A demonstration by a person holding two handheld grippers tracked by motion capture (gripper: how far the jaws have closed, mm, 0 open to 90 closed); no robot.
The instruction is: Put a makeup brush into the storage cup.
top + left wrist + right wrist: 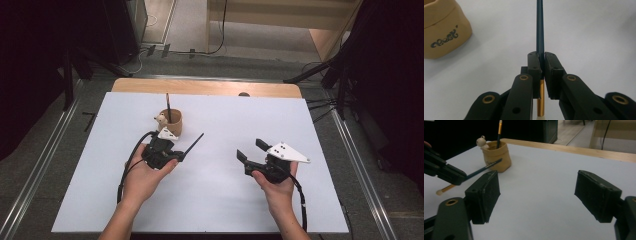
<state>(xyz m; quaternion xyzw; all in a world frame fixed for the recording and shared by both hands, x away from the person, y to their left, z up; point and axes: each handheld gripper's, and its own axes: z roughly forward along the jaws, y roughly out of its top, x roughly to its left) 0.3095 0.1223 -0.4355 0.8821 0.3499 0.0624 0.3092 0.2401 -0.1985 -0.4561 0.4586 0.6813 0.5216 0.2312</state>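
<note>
One piece of lettering can be made out: a dark, curly script word on the side of the tan pen holder point(441, 27), seen in the left gripper view; it appears to read "Best", though the ornate strokes leave the first letter uncertain; a small mark like an apostrophe sits just above and to the right of the word's last letter; on the same holder in the high view point(171, 122) and the right gripper view point(496, 157) no lettering is readable.

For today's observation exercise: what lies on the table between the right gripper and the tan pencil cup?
Bare white table, apart from the dark pencil clamped in the left gripper, which juts into that stretch; both high and right gripper views show it.
</note>
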